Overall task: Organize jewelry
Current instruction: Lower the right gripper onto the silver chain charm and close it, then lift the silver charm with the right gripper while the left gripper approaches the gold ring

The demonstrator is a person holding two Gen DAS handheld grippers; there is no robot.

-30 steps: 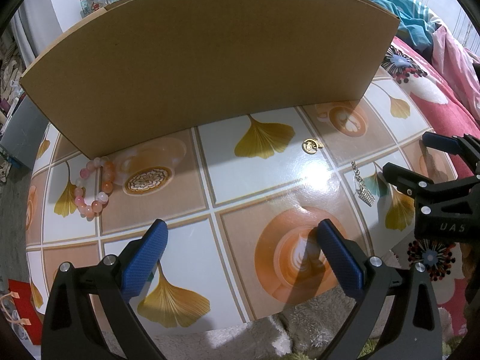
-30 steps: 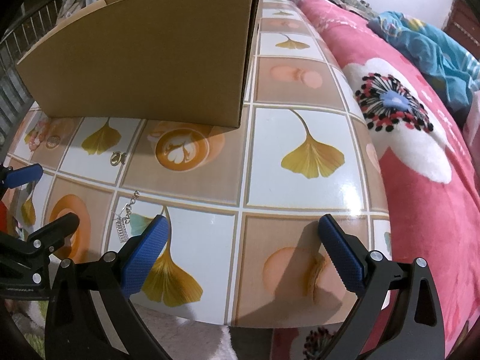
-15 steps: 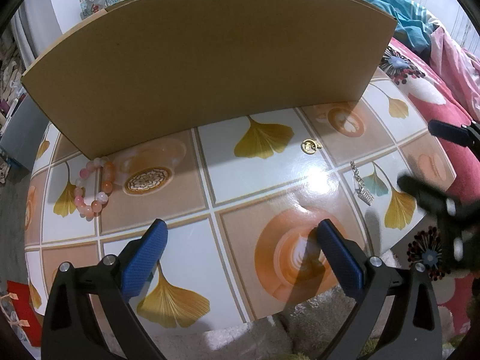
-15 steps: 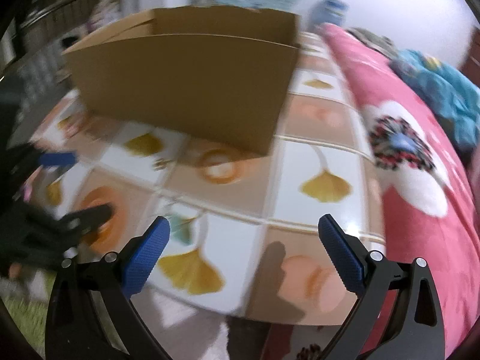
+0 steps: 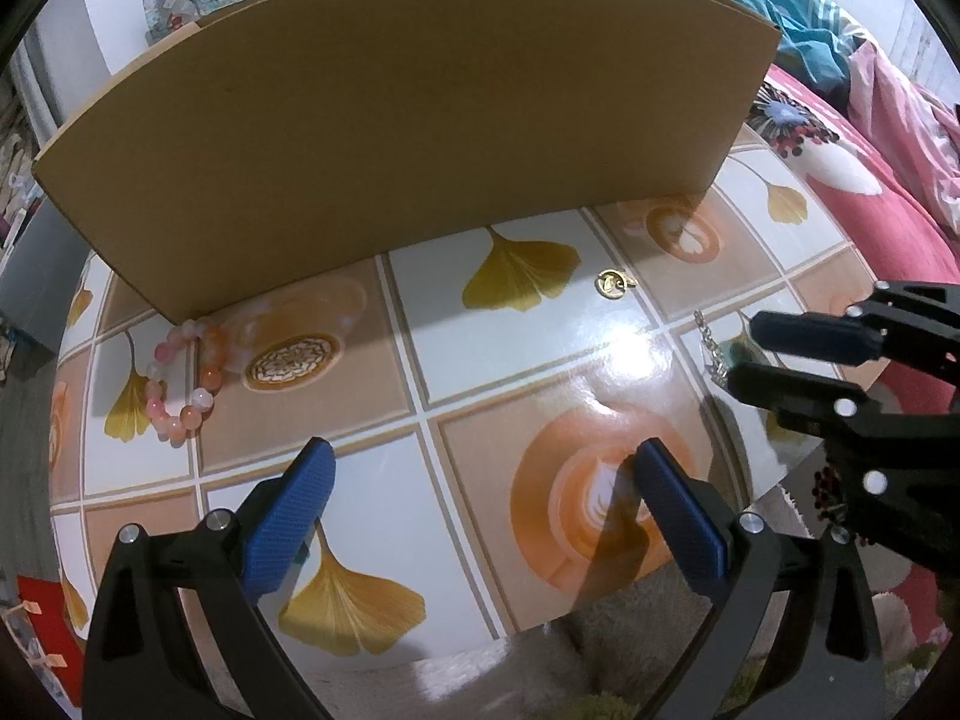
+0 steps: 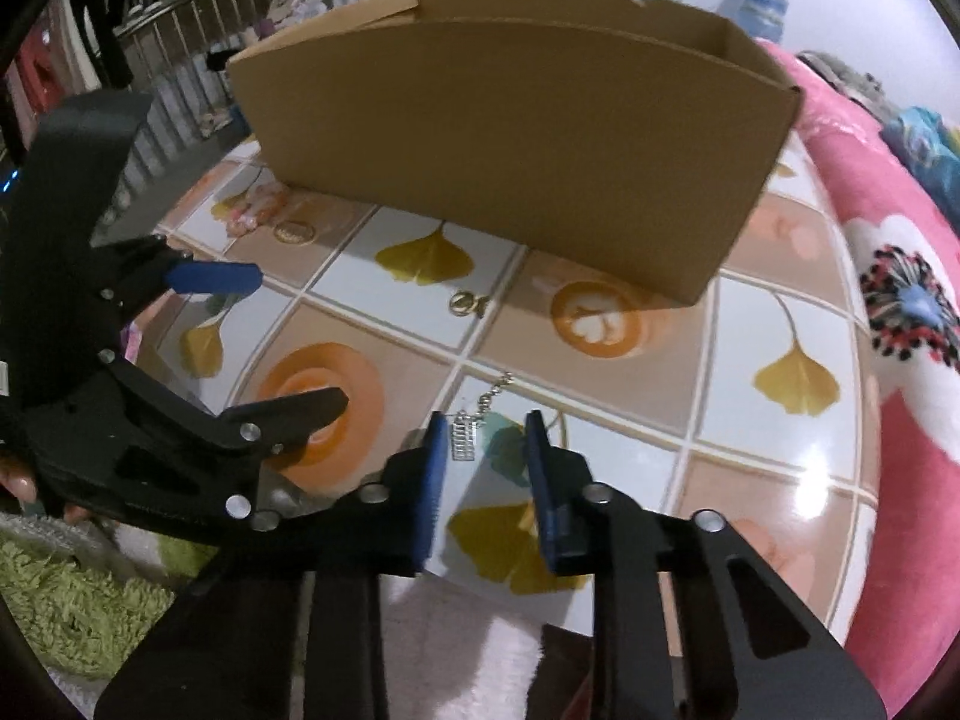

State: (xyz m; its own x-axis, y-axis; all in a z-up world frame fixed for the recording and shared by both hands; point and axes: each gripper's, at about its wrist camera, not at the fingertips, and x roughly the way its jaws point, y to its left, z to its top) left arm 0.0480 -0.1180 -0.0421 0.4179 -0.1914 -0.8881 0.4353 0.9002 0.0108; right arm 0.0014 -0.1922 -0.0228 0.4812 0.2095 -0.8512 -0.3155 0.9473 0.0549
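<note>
While our right gripper (image 6: 487,468) was closing around the silver chain pendant (image 6: 465,441) lying on the tiled table (image 6: 774,450), not yet pinched, our left gripper (image 5: 480,516) waited spread and empty, facing the cardboard box (image 5: 408,138).

Light falls from overhead indoors, fairly bright and a little warm. The glossy tabletop (image 5: 420,360) throws a white glare patch just right of the gold ring (image 5: 611,284), and another near its right edge in the right wrist view. The cardboard box (image 5: 390,138) casts a soft shadow along its near base. Both fisheye views bend the box's straight edges into arcs and darken at the corners. The right wrist view is slightly motion-blurred; the left is sharp.
</note>
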